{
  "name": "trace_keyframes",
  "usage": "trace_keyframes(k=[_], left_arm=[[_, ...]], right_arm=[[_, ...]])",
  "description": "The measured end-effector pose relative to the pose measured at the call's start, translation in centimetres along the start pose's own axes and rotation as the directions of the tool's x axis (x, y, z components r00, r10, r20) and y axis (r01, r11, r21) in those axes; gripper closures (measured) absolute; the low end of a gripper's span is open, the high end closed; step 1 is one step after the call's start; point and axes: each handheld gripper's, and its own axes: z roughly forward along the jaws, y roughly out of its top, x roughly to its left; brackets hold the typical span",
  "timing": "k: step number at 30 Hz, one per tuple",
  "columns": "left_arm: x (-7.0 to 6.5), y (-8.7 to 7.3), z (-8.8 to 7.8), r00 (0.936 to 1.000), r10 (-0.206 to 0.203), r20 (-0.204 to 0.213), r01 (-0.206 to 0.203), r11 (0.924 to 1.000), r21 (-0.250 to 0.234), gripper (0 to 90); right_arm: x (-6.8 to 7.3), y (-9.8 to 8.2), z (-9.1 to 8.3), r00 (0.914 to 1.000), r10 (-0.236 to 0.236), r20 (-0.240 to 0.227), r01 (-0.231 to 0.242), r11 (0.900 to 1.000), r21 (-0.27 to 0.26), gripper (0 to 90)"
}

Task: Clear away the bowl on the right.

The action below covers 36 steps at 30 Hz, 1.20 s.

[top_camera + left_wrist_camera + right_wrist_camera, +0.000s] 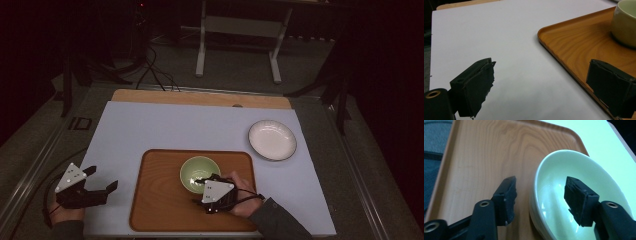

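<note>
A pale green bowl (199,172) stands on a wooden tray (160,200) near the table's front. My right gripper (205,180) is at the bowl's near rim. In the right gripper view my right gripper (540,192) straddles that rim: one jaw hangs outside over the tray (481,157), the other inside the bowl (556,185), and neither pad presses on it. My left gripper (103,178) rests open on the white mat left of the tray. The left gripper view has nothing between the jaws of my left gripper (541,75), with the tray's edge (579,42) and the bowl (625,22) beyond.
A white plate (272,140) lies on the white mat (165,125) to the right, behind the tray. A strip of wooden tabletop (200,97) borders the mat at the back. A white stand and cables sit on the floor behind the table.
</note>
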Motion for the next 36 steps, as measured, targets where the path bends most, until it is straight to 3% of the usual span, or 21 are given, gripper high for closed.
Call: trace_keyframes(k=[7,12,15,18,19,20,21,24,27,33,34,36], left_arm=[[0.0,0.0,0.0,1.0,0.0,-0.002,0.0,1.0,-0.001,7.4],[0.0,0.0,-0.1,1.0,-0.001,-0.004,0.001,1.0,-0.001,7.4],[0.0,0.0,-0.1,1.0,-0.003,-0.005,0.003,1.0,-0.003,7.4],[0.0,0.0,-0.1,1.0,-0.004,-0.006,0.004,1.0,-0.004,7.4],[0.0,0.0,-0.1,1.0,-0.004,-0.006,0.004,1.0,-0.004,7.4],[0.0,0.0,-0.1,1.0,-0.004,-0.007,0.004,1.0,-0.005,7.4],[0.0,0.0,-0.1,1.0,-0.004,-0.008,0.004,1.0,-0.005,7.4],[0.0,0.0,-0.1,0.9999,-0.005,-0.009,0.005,1.0,-0.005,7.4],[-0.1,0.0,-0.1,0.9999,-0.004,-0.01,0.004,1.0,-0.005,7.4],[0.0,0.0,-0.2,0.9999,-0.005,-0.011,0.005,0.9999,-0.011,7.4],[0.0,0.0,-0.2,0.9999,-0.005,-0.011,0.005,0.9999,-0.011,7.4],[0.0,0.0,-0.2,0.9999,-0.005,-0.01,0.005,0.9999,-0.012,7.4]], right_arm=[[-0.7,-0.4,-1.6,0.9982,0.055,0.021,-0.054,0.998,-0.039,37.8],[-1.8,-1.5,-3.0,0.9905,0.118,0.07,-0.114,0.992,-0.06,34.4],[-2.4,-2.3,-3.9,0.9827,0.152,0.106,-0.145,0.987,-0.069,33.0],[-3.2,-3.4,-4.8,0.969,0.2,0.145,-0.191,0.979,-0.073,29.6],[-3.2,-3.4,-4.8,0.969,0.2,0.145,-0.191,0.979,-0.073,29.6],[-3.5,-3.9,-5.1,0.9619,0.228,0.151,-0.219,0.973,-0.073,29.2],[-4.0,-4.9,-5.8,0.9444,0.273,0.183,-0.262,0.962,-0.082,27.9],[-4.5,-6.5,-6.8,0.9072,0.343,0.244,-0.331,0.939,-0.089,24.9],[-4.9,-8.3,-8.0,0.8558,0.416,0.307,-0.403,0.909,-0.108,24.8],[-5.4,-11.1,-10.2,0.7356,0.525,0.428,-0.523,0.842,-0.134,20.2],[-5.4,-11.5,-10.6,0.7103,0.537,0.455,-0.542,0.83,-0.133,20.1],[-5.3,-12.6,-11.2,0.6754,0.561,0.479,-0.574,0.807,-0.136,20.0]])
